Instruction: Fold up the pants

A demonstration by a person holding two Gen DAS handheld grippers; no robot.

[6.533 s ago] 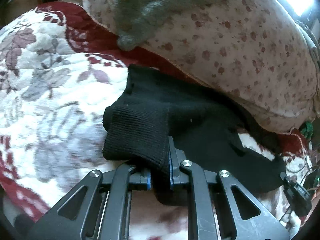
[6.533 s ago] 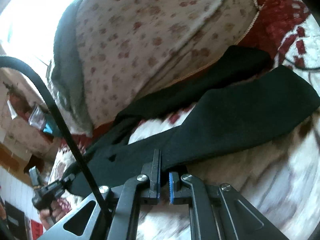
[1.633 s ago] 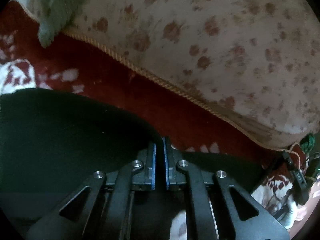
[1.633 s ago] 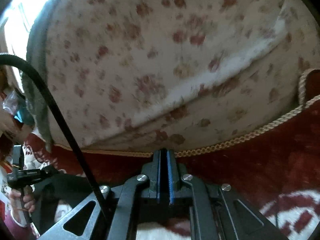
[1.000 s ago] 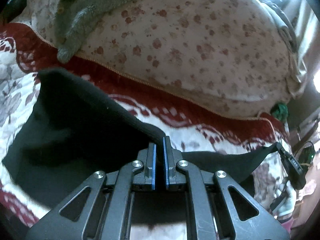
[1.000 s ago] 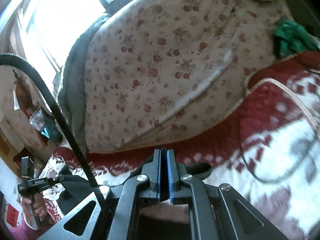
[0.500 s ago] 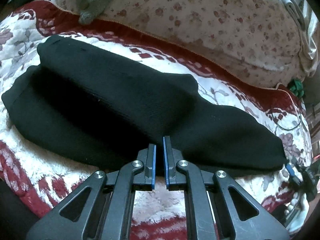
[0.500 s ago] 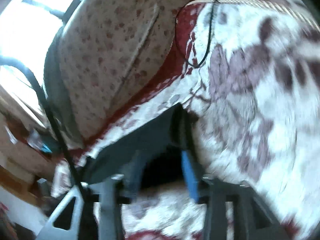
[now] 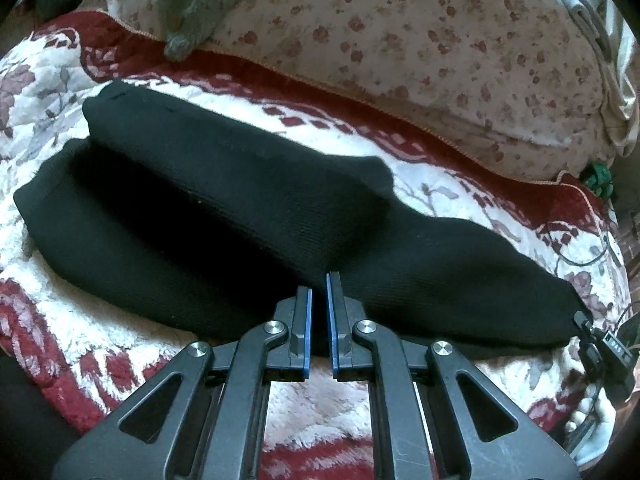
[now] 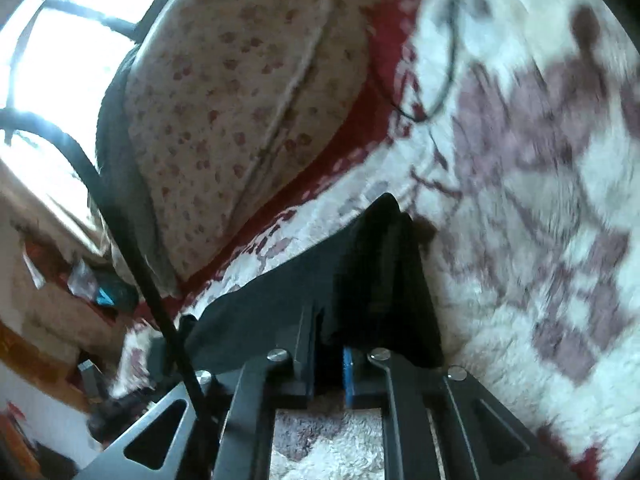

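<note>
Pants (image 9: 248, 216), black knit, lay lengthwise across a red-and-white floral blanket (image 9: 440, 192), one leg folded over the other. Left gripper (image 9: 318, 300): jaws nearly closed with a narrow gap, empty, at the near edge of the fabric. Right gripper (image 10: 330, 344): jaws parted, the pants' end (image 10: 376, 264) bunched between them; view blurred. Spotted cream pillow (image 9: 440, 40) behind.

Right wrist view motion-blurred: blanket (image 10: 540, 200) pattern smeared, right hand-held gripper (image 10: 330, 344) pads partly buried under black pants (image 10: 372, 280) fabric. Left view: pants' far end (image 9: 560, 320) cut near frame edge.
</note>
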